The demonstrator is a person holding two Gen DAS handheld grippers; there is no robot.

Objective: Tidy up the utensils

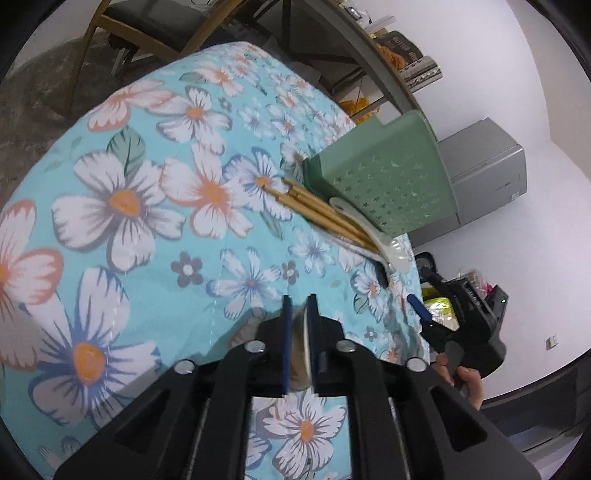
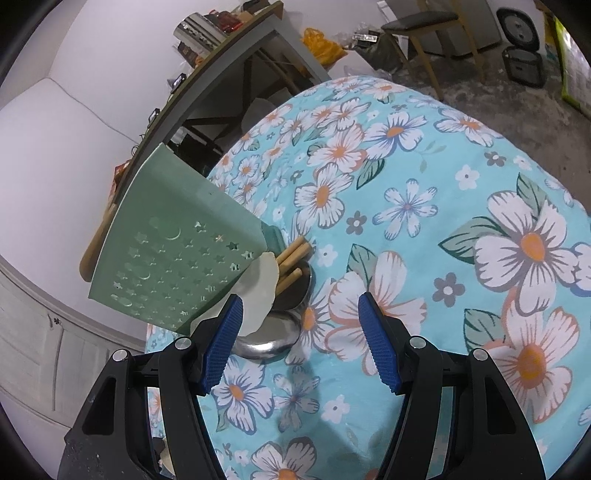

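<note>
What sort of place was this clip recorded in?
Probably a lived-in home, a dining or general living area. A table under a floral tablecloth carries a green utensil holder and chopsticks; a wooden chair and a cluttered shelf stand behind.

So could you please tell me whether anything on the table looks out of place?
Yes: the green utensil holder lies tipped on its side at the table edge, with wooden chopsticks, a white spoon and metal spoons spilling from its mouth onto the floral cloth.
</note>
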